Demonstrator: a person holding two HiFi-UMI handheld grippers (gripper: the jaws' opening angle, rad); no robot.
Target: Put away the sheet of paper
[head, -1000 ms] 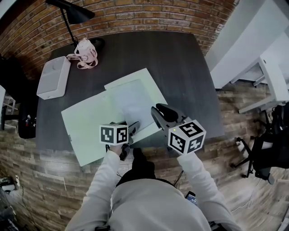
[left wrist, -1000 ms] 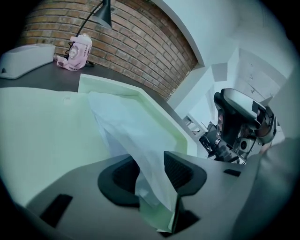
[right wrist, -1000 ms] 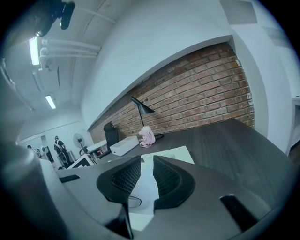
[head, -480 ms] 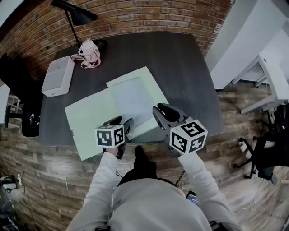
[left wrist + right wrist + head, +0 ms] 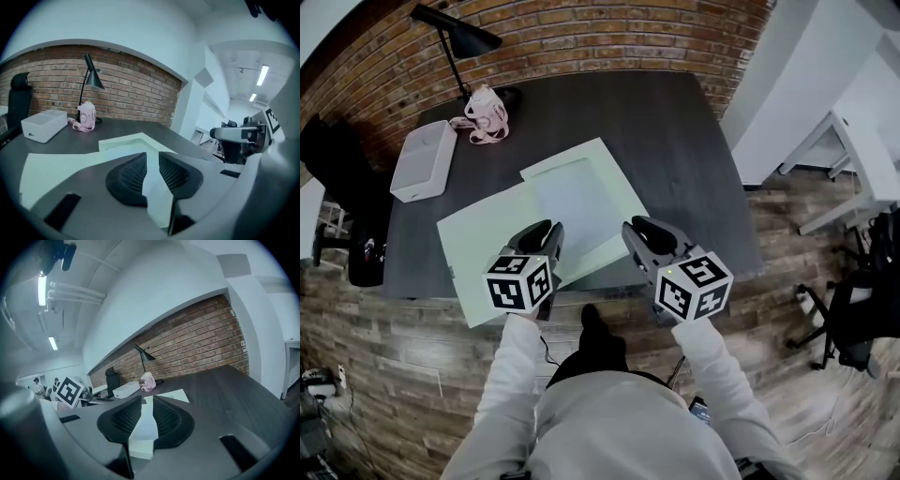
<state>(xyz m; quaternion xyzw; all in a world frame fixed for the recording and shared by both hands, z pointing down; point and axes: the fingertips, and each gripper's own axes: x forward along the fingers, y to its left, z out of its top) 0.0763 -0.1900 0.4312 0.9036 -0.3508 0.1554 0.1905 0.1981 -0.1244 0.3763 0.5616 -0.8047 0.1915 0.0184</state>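
An open pale green folder point(image 5: 483, 248) lies flat on the dark table point(image 5: 675, 141), and the sheet of paper point(image 5: 581, 202) rests on its right half. My left gripper point(image 5: 547, 228) hovers above the folder's near edge. Its jaws have just been closing to a narrow gap with nothing between them; the folder point(image 5: 56, 164) shows through the left gripper point(image 5: 152, 157). My right gripper point(image 5: 645, 227) hangs over the folder's near right corner, open and empty. Through the right gripper point(image 5: 147, 401) the folder point(image 5: 171, 394) lies further out.
A white box point(image 5: 424, 159), a pink item point(image 5: 483, 111) and a black desk lamp point(image 5: 455, 28) stand at the table's far left. A black chair point(image 5: 347, 187) is left of the table. A white desk point(image 5: 862, 141) and another chair point(image 5: 853, 319) are to the right.
My left gripper has lifted off the folder's near edge and turned, its jaws widening and then narrowing. The right gripper drifted slightly. Folder and paper stayed put.
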